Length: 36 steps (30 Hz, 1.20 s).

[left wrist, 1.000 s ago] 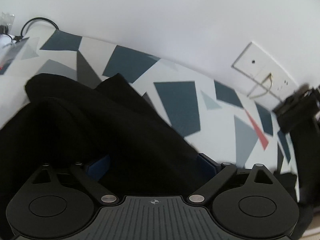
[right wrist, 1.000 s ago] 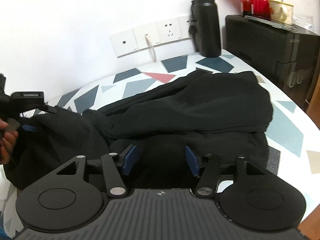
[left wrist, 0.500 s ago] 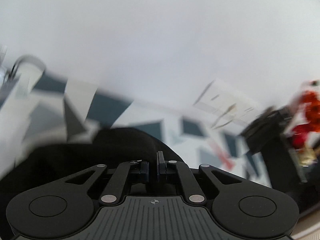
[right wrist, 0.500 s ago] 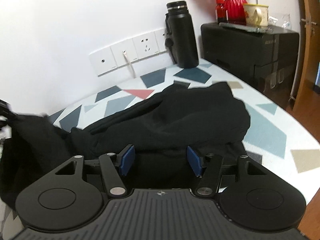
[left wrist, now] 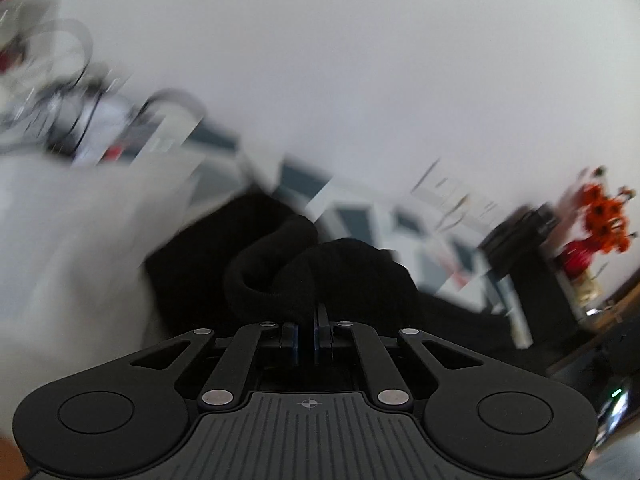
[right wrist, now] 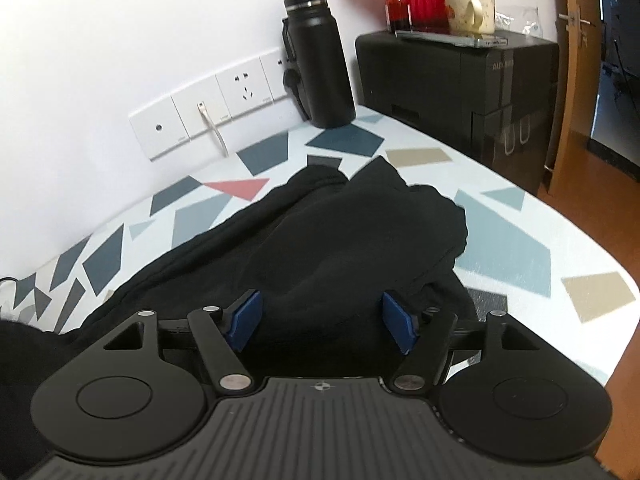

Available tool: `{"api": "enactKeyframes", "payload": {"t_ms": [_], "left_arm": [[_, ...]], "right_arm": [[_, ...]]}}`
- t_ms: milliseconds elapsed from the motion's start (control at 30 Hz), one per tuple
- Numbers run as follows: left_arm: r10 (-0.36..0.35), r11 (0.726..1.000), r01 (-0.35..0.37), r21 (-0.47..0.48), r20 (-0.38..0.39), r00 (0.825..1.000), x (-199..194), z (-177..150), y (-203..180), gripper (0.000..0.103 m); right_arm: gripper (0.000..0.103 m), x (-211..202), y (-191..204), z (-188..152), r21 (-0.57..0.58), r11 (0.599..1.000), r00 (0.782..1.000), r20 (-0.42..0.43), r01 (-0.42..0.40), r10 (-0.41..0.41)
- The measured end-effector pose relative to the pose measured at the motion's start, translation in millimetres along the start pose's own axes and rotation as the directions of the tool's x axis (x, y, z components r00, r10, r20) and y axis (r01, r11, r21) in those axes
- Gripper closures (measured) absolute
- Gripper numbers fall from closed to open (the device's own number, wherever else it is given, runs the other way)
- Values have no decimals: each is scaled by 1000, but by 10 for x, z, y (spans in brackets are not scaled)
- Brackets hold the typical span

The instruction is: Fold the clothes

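Your left gripper [left wrist: 306,322] has its fingers pinched together on a bunched fold of the black garment [left wrist: 320,276]; the fabric rises in a loop just ahead of the tips, and the background is smeared by blur. Your right gripper [right wrist: 322,320] has its fingers apart and opening, blue pads [right wrist: 246,318] clear of the cloth. The black garment [right wrist: 340,240] lies crumpled on the patterned table [right wrist: 508,240], directly under the right gripper. A black bottle [right wrist: 318,60] stands by the wall sockets [right wrist: 224,96].

White table [right wrist: 500,184] with coloured shards — black garment [right wrist: 340,240], black flask [right wrist: 318,60] standing on it
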<state>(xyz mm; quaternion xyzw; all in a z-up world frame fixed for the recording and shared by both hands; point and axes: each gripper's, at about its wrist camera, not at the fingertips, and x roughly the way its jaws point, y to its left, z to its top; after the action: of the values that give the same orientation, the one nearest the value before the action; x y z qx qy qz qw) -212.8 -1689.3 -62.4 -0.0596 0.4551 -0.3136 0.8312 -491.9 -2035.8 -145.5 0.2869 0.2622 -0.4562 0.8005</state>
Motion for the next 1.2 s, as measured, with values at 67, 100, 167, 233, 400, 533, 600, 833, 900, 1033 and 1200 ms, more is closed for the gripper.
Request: {"api": "enactKeyframes", "payload": {"t_ms": [67, 100, 167, 233, 400, 533, 600, 833, 900, 1033, 1200], "left_arm": [[57, 998, -57, 5, -44, 997, 213, -116, 125, 98], [83, 997, -83, 3, -75, 994, 346, -166, 176, 98], [120, 992, -122, -6, -142, 983, 587, -262, 277, 98], [146, 989, -146, 12, -179, 973, 770, -328, 319, 98], [161, 987, -153, 55, -189, 969, 1017, -331, 332, 97], [141, 989, -131, 65, -179, 974, 1164, -241, 355, 96], [133, 990, -123, 68, -165, 977, 1236, -169, 368, 96], [89, 996, -89, 3, -117, 989, 1502, 115, 526, 96], [86, 996, -87, -2, -107, 991, 1555, 177, 556, 95], [92, 996, -93, 1, -99, 991, 1592, 210, 578, 91], [138, 990, -137, 19, -97, 986, 1417, 165, 635, 78]], "right_arm": [[33, 29, 41, -2, -1, 1000, 1000, -11, 8, -8], [33, 44, 60, 2, -5, 1000, 1000, -17, 14, -14], [33, 59, 91, 38, -13, 999, 999, -31, 30, -30], [33, 40, 83, 92, 4, 999, 999, -38, 34, -34], [33, -226, 4, 361, 35, 999, 999, 12, 32, -32], [33, -599, -23, 650, 6, 1000, 997, 82, 14, -14], [33, -792, -4, 822, -18, 1000, 993, 118, 3, -1], [33, -1493, 396, 1542, -151, 988, 952, 301, -6, 51], [31, -1637, 581, 1766, -193, 981, 934, 348, -10, 78], [29, -1742, 936, 2106, -288, 957, 888, 448, 30, 107], [28, -1309, 1074, 2214, -342, 939, 867, 472, 15, 158]]}}
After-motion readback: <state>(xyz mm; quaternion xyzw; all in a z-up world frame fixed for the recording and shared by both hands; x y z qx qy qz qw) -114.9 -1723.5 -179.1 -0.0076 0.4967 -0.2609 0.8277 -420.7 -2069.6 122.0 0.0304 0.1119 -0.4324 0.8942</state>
